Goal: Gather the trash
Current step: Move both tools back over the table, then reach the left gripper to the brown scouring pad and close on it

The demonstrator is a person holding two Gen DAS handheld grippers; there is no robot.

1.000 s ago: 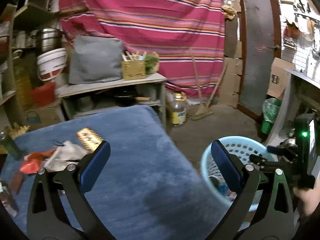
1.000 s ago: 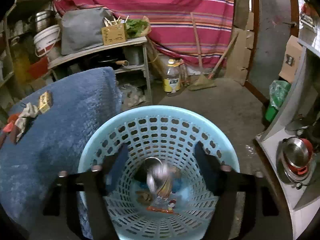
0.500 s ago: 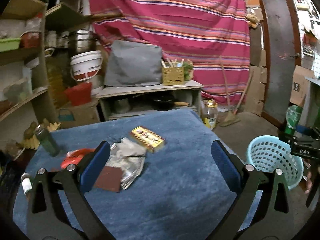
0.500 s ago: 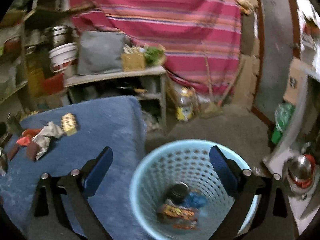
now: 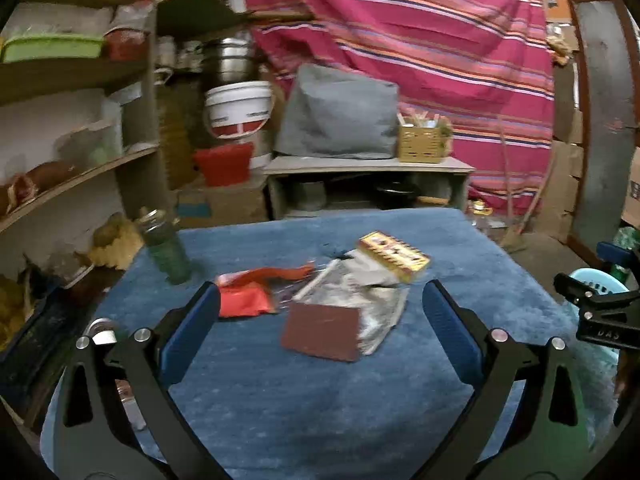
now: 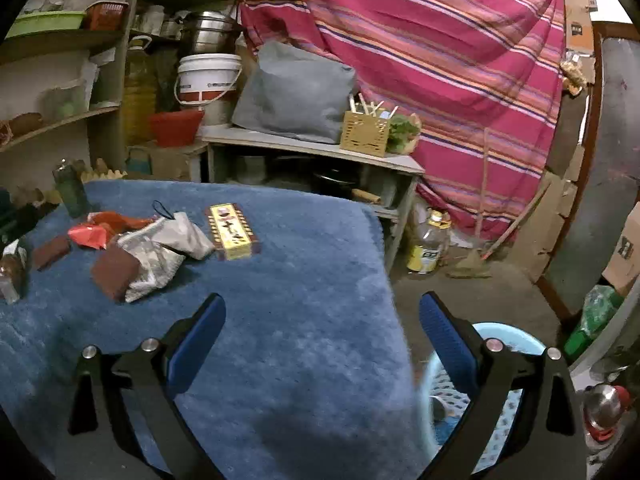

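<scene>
Right wrist view: right gripper (image 6: 322, 330) has swung from basket (image 6: 500, 364) to table (image 6: 280, 360).

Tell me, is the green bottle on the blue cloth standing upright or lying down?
Upright. The green bottle stands on its base near the far left edge of the blue cloth, cap pointing up.

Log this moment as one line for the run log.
left claw: open, empty | right claw: open, empty | wrappers, yellow box: on blue cloth | basket: beside table
</scene>
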